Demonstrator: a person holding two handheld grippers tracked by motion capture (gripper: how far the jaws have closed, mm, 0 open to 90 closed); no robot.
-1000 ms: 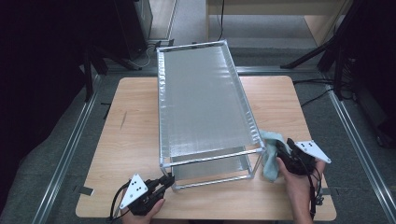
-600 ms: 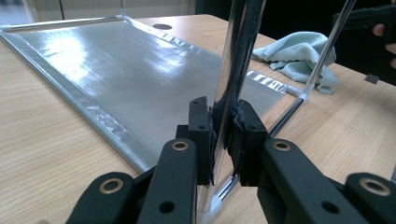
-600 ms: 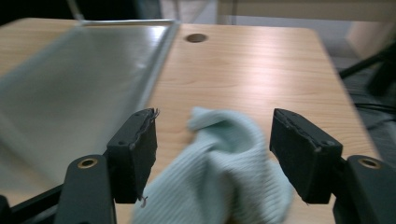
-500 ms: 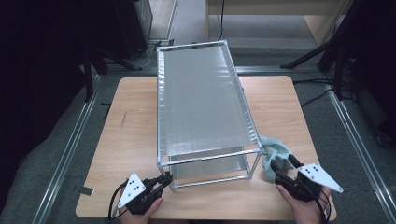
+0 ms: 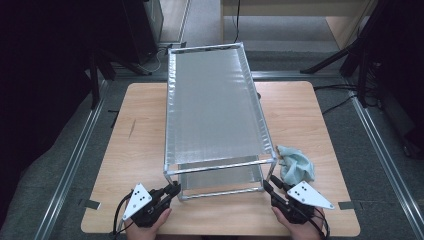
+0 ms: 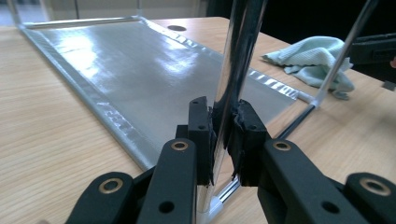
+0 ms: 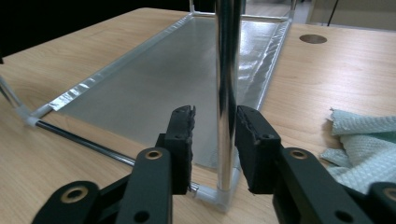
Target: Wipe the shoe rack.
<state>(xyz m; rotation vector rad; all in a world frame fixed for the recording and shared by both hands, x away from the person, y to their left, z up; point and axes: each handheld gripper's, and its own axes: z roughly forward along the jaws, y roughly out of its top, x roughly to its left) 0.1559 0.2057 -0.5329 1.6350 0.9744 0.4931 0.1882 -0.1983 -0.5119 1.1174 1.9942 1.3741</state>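
Cloth (image 5: 296,166) right of rack (image 5: 215,107)

We see our right gripper (image 5: 272,187) now off the cloth (image 5: 296,168), where it sat 1 second ago, and drawn back toward the near edge of the tabletop (image 5: 140,130). It now faces the rack's (image 5: 215,105) near right corner post (image 7: 227,93), which stands between its fingers (image 7: 183,135). Its jaws have just been closing, yet gaps remain on both sides of the post. The cloth lies released, spread flatter just beside the rack's right side.
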